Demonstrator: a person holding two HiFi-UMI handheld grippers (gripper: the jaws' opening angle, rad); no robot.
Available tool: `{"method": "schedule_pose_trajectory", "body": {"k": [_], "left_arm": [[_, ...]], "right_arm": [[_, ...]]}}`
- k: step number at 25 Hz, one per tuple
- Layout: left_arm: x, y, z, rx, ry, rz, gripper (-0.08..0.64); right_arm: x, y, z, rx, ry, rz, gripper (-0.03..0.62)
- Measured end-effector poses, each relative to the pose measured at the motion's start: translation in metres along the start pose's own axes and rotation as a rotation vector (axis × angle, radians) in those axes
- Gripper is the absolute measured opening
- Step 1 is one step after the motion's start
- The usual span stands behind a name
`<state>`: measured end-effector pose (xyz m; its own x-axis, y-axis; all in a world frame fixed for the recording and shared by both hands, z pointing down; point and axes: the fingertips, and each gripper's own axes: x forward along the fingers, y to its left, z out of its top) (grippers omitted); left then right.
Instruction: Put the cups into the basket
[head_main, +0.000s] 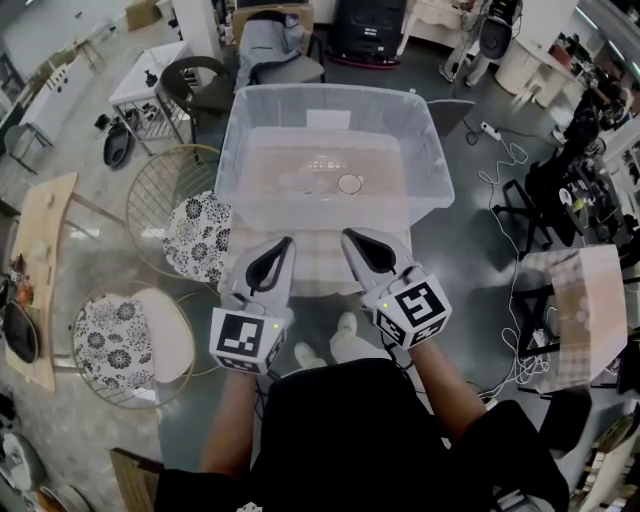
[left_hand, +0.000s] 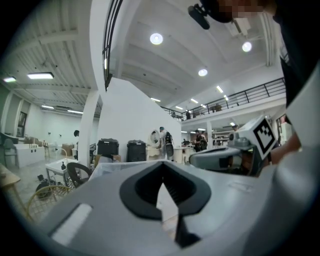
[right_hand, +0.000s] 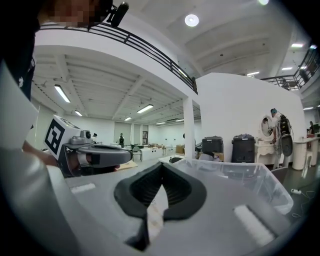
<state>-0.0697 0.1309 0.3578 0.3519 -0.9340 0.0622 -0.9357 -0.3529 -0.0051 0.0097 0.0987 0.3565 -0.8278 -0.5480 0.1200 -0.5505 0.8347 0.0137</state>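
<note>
A big clear plastic bin (head_main: 420, 150) stands on a small table just ahead of me. On its floor lies one small round rim (head_main: 349, 183), perhaps a clear cup; I cannot make out more. My left gripper (head_main: 285, 243) and right gripper (head_main: 350, 237) hover side by side at the bin's near wall, both shut with nothing between the jaws. In the left gripper view the closed jaws (left_hand: 161, 167) point level across the room, with the right gripper (left_hand: 225, 157) beside them. The right gripper view shows its shut jaws (right_hand: 161, 169) facing the bin (right_hand: 245, 175).
Two wire chairs with floral cushions (head_main: 197, 235) (head_main: 118, 343) stand to the left, beside a wooden table (head_main: 40, 270). A checked table (head_main: 585, 305) and floor cables (head_main: 505, 165) are on the right. The person's shoes (head_main: 330, 345) show below the grippers.
</note>
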Motion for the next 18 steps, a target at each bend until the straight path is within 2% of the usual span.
{"method": "schedule_pose_trajectory", "body": {"k": [18], "left_arm": [[0.01,-0.011,0.008,0.011,-0.024,0.07,0.008]], "right_arm": [[-0.019,-0.019,0.001,0.012,-0.019,0.002,0.002]]}}
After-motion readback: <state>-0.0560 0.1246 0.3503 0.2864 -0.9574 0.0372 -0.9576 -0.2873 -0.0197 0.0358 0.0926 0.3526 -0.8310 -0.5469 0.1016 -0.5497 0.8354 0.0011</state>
